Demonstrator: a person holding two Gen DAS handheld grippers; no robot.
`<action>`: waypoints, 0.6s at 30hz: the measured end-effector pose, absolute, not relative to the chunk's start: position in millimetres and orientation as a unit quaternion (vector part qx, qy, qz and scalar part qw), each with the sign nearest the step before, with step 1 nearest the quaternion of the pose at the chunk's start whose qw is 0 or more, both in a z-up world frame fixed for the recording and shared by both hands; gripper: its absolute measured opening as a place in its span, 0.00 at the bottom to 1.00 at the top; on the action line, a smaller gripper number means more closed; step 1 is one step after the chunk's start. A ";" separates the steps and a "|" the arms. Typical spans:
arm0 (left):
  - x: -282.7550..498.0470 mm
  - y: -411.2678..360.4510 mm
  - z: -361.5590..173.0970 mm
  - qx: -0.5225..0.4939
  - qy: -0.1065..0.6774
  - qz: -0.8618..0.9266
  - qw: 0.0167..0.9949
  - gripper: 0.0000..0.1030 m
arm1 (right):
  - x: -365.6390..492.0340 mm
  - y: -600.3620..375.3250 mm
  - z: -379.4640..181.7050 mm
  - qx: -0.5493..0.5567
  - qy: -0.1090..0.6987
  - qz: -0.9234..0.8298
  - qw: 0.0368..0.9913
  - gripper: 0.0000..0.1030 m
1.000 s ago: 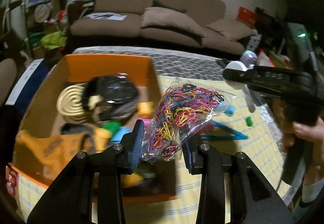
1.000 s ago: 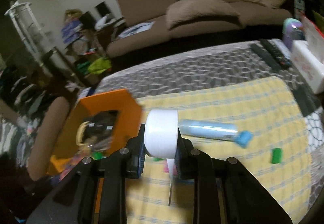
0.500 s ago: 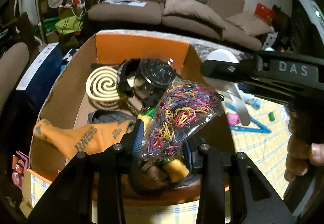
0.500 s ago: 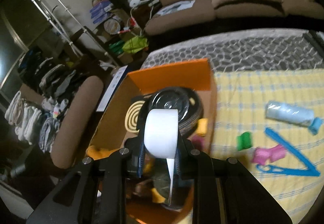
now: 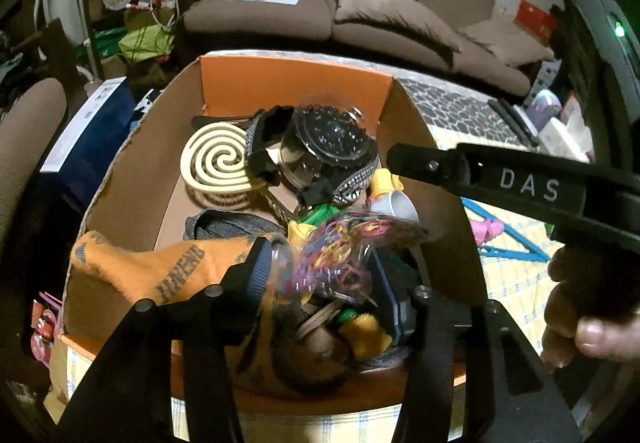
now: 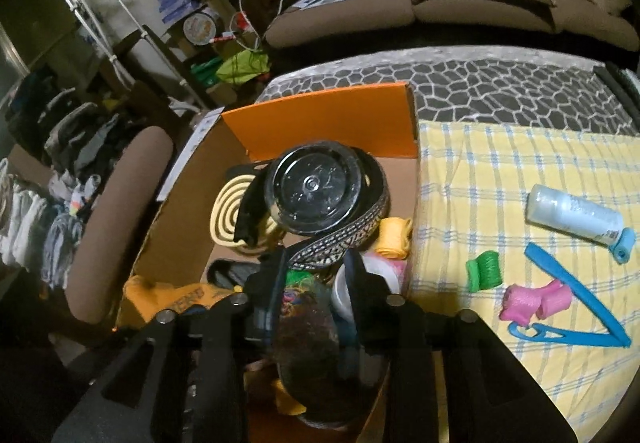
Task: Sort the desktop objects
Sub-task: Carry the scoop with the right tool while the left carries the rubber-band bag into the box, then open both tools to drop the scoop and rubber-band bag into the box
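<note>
Left of the left gripper (image 5: 326,275) lies an orange glove (image 5: 160,267) inside the cardboard box (image 5: 132,179). Its jaws are spread wide, the blurred bag of rubber bands (image 5: 340,255) loose between them. The right gripper (image 6: 316,283) also gapes above the box, the white tape roll (image 6: 352,283) by its right finger; beyond its right side lies a blue hanger (image 6: 576,307).

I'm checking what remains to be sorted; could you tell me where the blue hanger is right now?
In the right wrist view, the blue hanger lies on the yellow checked cloth, right of the orange box, touching the pink rollers.
</note>
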State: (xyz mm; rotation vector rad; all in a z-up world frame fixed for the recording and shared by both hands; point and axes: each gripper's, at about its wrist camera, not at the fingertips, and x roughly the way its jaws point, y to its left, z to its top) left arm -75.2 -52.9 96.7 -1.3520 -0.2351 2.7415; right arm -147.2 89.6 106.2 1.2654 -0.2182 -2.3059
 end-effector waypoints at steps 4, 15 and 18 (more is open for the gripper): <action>-74.4 -59.4 101.8 -0.433 -0.086 0.896 0.031 0.52 | -145.7 92.3 111.7 0.456 -0.072 -0.852 0.245 0.31; -66.8 -80.7 122.7 -0.406 -0.139 0.903 0.030 0.58 | -144.1 111.8 123.1 0.444 -0.062 -0.866 0.222 0.38; -67.4 -79.1 122.5 -0.410 -0.142 0.900 0.038 0.64 | -140.5 118.9 125.9 0.441 -0.056 -0.870 0.212 0.46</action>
